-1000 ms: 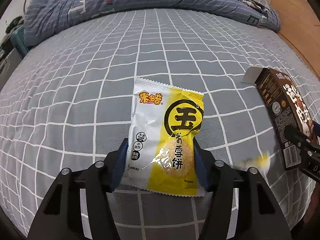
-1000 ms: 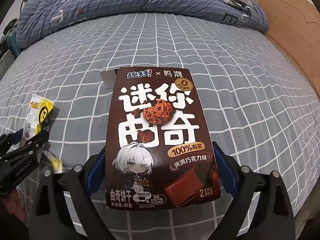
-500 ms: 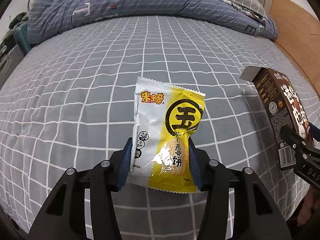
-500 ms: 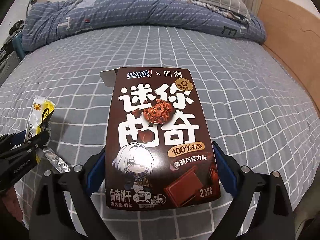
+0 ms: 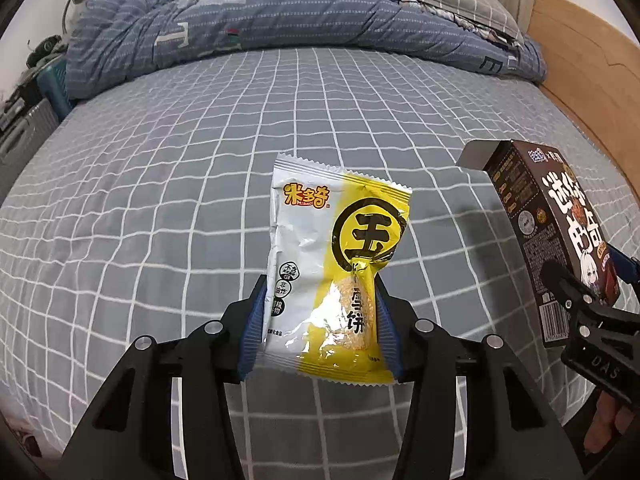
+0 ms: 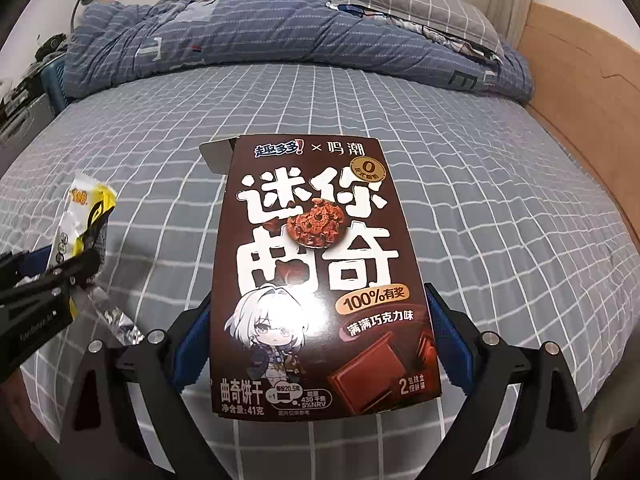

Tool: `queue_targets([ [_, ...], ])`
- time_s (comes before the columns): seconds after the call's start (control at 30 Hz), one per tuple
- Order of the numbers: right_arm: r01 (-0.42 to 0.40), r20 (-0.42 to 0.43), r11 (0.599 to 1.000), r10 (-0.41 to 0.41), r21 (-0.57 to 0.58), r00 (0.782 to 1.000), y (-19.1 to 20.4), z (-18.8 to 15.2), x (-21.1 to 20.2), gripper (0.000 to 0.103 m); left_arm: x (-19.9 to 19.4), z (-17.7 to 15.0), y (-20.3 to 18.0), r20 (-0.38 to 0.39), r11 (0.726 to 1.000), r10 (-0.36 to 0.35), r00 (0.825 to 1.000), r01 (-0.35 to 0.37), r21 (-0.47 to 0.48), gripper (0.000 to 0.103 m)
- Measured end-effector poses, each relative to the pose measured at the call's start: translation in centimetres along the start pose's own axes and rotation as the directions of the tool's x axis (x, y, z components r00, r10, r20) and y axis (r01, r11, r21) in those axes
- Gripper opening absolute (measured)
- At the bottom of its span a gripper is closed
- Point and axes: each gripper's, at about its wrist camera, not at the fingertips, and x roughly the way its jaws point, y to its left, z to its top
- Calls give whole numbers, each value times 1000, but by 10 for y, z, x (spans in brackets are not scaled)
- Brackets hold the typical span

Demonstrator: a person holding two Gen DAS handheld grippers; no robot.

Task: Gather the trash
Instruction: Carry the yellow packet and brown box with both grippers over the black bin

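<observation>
My left gripper (image 5: 320,320) is shut on a white and yellow snack wrapper (image 5: 332,256) and holds it above the bed. The wrapper also shows at the left of the right wrist view (image 6: 80,220), with the left gripper (image 6: 48,288) under it. My right gripper (image 6: 320,336) is shut on a brown cookie box (image 6: 320,264) with an open top flap, held above the bed. In the left wrist view the box (image 5: 552,216) and the right gripper (image 5: 580,304) are at the right edge.
A grey bedsheet with white grid lines (image 5: 200,160) lies below both grippers. A rumpled blue duvet (image 5: 260,20) and a pillow (image 6: 420,0) lie at the far end. A wooden bed frame (image 6: 580,80) runs along the right. Clutter (image 5: 24,92) stands at the far left.
Both grippers have risen and pulled back from the bed with the wrapper and the box. The left jaws have squeezed the wrapper narrower. More of the duvet and pillow shows.
</observation>
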Motion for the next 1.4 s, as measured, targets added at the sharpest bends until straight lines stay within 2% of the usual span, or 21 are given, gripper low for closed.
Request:
queue_targets([
  [0.63,-27,45,999,26,36,999,1,-25,-55,89,-56,-45,13,17,999,-15,1000,15,-46,45],
  [1.4,-34,35,999,34,12,999,19,-94,-114,89,-112,-118,9,6,998,-25,1000,25,-64,44],
])
